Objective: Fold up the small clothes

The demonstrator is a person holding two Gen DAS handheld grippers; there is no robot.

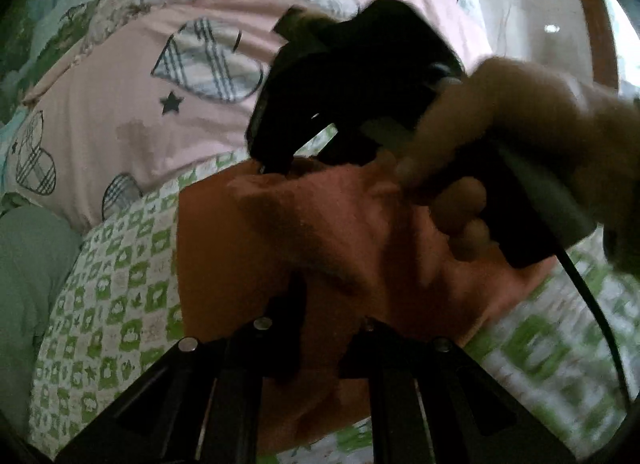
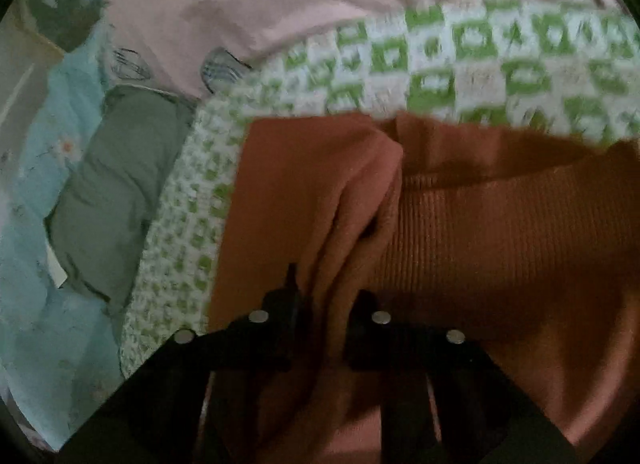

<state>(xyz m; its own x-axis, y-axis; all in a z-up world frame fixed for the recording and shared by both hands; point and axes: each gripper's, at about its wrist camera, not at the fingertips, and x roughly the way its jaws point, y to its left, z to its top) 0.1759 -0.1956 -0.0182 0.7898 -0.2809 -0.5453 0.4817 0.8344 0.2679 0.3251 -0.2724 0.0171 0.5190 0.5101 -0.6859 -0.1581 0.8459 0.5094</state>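
On checked bedding (image 2: 480, 47), both tongs (image 2: 320, 304) pinch the orange garment (image 2: 500, 232).

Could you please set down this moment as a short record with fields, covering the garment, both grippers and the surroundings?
garment: rust-orange ribbed knit garment, partly folded, lying on the cloth
surface: green-and-white checked cloth
left gripper: shut, a fold of the garment between its fingers
right gripper: shut on a bunched fold of the garment
nearby: pink heart-print pillow; grey-green folded garment on pale blue floral sheet
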